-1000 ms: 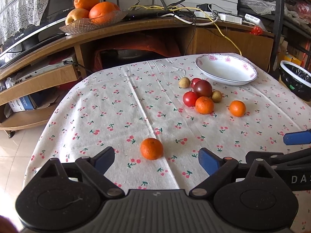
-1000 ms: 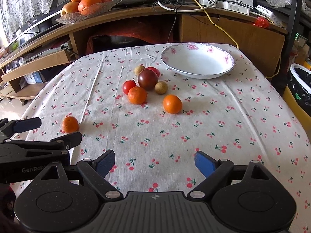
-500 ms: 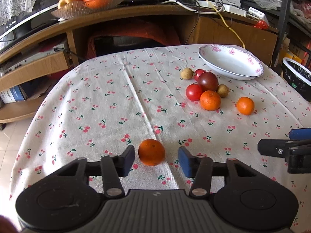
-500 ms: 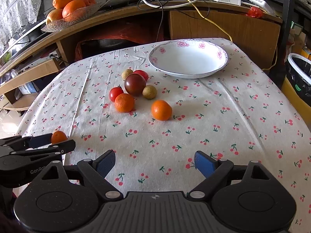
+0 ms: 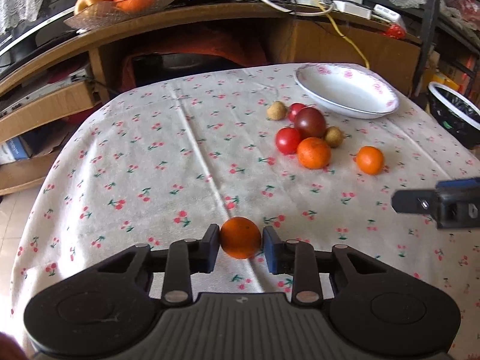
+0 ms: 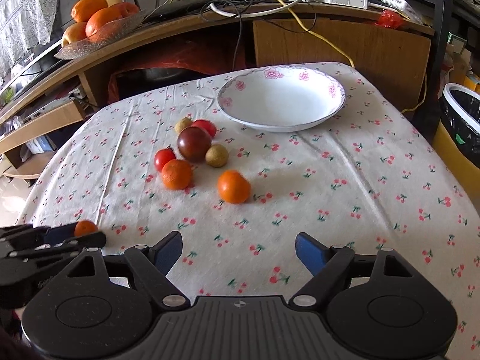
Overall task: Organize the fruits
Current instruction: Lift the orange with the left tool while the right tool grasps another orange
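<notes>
Orange (image 5: 241, 241), low in the middle, now sits squeezed in the left hand-held gripper (image 5: 241, 246) that just closed, ready for lifting.

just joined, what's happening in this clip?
A person with a handheld claw in each hand is sorting fruit on a cherry-print tablecloth. The left claw has its pads against both sides of a small orange at the near edge. The right claw is open and holds nothing. The white bowl at the far side is empty, and the other fruits sit clustered in front of it.
</notes>
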Demonstrator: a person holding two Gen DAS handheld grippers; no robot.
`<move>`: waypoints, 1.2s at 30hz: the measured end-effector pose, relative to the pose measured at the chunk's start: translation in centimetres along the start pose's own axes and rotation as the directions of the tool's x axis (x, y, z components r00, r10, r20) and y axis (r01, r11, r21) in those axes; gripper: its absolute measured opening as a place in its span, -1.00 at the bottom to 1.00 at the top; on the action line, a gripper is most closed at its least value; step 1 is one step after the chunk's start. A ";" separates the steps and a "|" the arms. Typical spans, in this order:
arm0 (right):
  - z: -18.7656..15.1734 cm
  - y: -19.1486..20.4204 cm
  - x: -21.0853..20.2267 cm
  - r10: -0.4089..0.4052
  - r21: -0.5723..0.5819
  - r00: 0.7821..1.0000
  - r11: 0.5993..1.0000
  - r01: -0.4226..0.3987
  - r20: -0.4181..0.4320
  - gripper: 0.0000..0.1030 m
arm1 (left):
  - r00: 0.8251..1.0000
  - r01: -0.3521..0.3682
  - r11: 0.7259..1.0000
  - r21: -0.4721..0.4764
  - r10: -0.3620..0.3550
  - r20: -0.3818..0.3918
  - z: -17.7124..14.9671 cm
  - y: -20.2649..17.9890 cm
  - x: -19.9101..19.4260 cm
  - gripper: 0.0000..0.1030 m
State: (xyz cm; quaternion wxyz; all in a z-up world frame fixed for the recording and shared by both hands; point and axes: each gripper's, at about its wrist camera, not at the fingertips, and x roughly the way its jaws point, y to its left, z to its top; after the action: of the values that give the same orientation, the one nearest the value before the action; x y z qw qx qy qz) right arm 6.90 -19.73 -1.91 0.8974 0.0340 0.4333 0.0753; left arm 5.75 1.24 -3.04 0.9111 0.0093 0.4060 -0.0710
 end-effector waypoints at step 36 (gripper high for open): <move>4.5 -0.2 5.6 0.075 -0.148 0.992 0.985 -0.090 -0.104 -0.32 | 0.982 0.150 0.976 0.155 -0.130 -0.136 3.2 -3.8 3.4 -0.27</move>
State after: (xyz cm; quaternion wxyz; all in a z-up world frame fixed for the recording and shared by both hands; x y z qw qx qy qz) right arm 13.88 -19.01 -3.42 0.8711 -0.0206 0.4681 0.1470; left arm 9.85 -3.15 -3.21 0.8727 0.0605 0.4546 -0.1677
